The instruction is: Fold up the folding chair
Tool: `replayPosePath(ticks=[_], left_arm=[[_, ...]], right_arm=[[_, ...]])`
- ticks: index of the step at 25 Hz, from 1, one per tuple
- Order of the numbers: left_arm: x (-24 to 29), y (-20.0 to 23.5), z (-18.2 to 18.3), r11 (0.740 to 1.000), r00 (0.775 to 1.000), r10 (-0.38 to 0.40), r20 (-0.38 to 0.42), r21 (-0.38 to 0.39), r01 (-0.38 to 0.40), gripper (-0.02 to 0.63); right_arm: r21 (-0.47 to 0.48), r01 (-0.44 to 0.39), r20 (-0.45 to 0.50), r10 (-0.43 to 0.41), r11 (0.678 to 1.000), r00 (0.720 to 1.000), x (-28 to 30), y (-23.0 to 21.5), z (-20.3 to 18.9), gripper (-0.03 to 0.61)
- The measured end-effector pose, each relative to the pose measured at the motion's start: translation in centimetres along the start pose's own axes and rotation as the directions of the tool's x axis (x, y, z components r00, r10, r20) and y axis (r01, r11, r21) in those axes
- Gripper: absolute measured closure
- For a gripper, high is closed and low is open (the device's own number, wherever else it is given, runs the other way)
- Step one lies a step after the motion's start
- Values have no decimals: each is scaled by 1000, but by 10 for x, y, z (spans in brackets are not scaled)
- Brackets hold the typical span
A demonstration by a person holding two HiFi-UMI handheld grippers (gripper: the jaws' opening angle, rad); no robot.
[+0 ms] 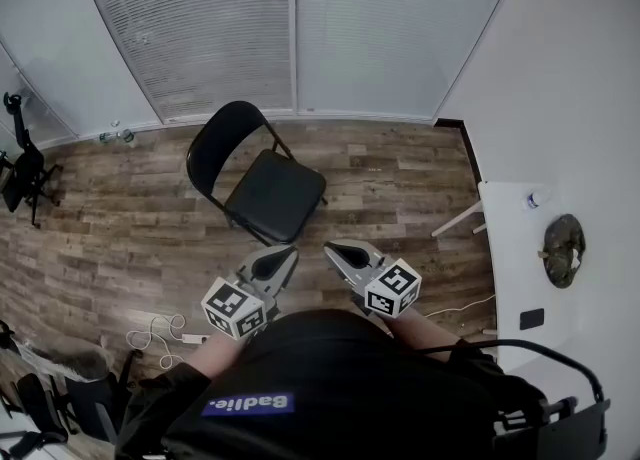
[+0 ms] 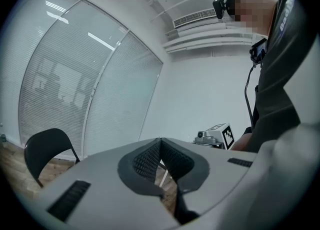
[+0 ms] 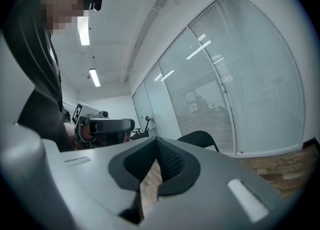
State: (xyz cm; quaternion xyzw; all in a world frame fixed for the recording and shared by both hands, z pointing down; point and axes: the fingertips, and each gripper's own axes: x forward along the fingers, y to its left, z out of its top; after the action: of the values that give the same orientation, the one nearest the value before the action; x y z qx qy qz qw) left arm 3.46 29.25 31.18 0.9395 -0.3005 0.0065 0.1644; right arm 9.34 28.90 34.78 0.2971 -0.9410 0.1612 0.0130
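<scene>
A black folding chair (image 1: 258,176) stands unfolded on the wood floor, its seat facing me and its rounded backrest toward the windows. My left gripper (image 1: 287,250) and right gripper (image 1: 332,246) are held side by side just short of the seat's front edge, apart from it. Both are shut with nothing between the pads. The chair's backrest (image 2: 46,147) shows at the lower left of the left gripper view, and the same backrest (image 3: 200,137) shows just past the closed jaws in the right gripper view.
A white table (image 1: 530,248) with a camouflage cap (image 1: 562,248) stands at the right. Cables (image 1: 160,333) lie on the floor at the lower left. A black tripod stand (image 1: 25,163) sits at the far left. Blinds cover the windows (image 1: 290,28) behind the chair.
</scene>
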Motion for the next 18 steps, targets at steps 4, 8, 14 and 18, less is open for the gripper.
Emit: replayPosePath(ticks=[4, 8, 14, 18], left_arm=[[13, -1, -2, 999, 999, 42, 3, 4, -42, 609], [23, -1, 0, 995, 995, 98, 25, 8, -98, 609], [26, 18, 4, 987, 986, 161, 34, 24, -162, 609], [25, 49, 9, 984, 984, 174, 38, 26, -175, 609]], right_arm=[[9, -27, -5, 27, 1000, 1000, -8, -13, -3, 577], [19, -52, -20, 52, 998, 998, -19, -27, -8, 577], [42, -70, -49, 72, 997, 996, -15, -43, -17, 577], [52, -60, -54, 63, 997, 997, 8, -55, -18, 577]])
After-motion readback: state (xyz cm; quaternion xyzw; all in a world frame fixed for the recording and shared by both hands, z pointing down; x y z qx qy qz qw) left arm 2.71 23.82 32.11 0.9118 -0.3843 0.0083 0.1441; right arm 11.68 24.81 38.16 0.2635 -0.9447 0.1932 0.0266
